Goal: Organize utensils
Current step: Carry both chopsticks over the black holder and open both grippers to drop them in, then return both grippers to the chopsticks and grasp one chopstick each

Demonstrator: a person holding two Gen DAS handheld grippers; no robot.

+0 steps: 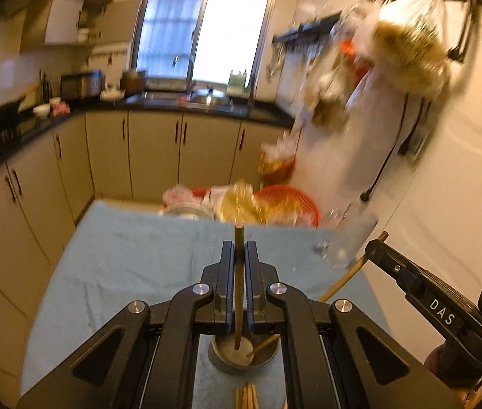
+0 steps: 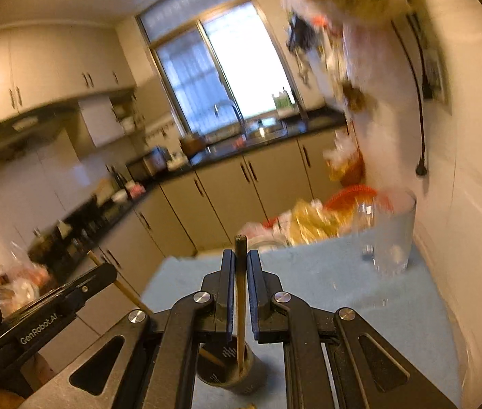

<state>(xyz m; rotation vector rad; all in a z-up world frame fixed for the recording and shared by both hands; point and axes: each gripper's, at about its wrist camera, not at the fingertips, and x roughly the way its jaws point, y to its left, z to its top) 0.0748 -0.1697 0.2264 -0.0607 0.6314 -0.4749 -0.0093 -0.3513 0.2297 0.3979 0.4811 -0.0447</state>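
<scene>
Risk, my guess: each thin brown chopstick clamped only at mid-shaft, could pivot or slip in jaws, miss dark round metal holder (image 2: 227,368) low centre of frame.

My left gripper (image 1: 239,255) shut on chopstick (image 1: 239,293), tip over grey holder cup (image 1: 241,354).

My right gripper (image 2: 241,266) clamped on second chopstick (image 2: 240,306).

Both point forward, tilted down over blue cloth-covered table (image 1: 132,259).

Clear tall glass (image 2: 394,235) right of frame; spare chopsticks (image 1: 246,397) at bottom edge.

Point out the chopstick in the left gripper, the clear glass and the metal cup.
chopstick (image 1: 239,293), left wrist view, mid-shaft between the closed fingers.
clear glass (image 2: 392,238), right wrist view, its side wall.
metal cup (image 1: 224,363), left wrist view, its near rim.
</scene>
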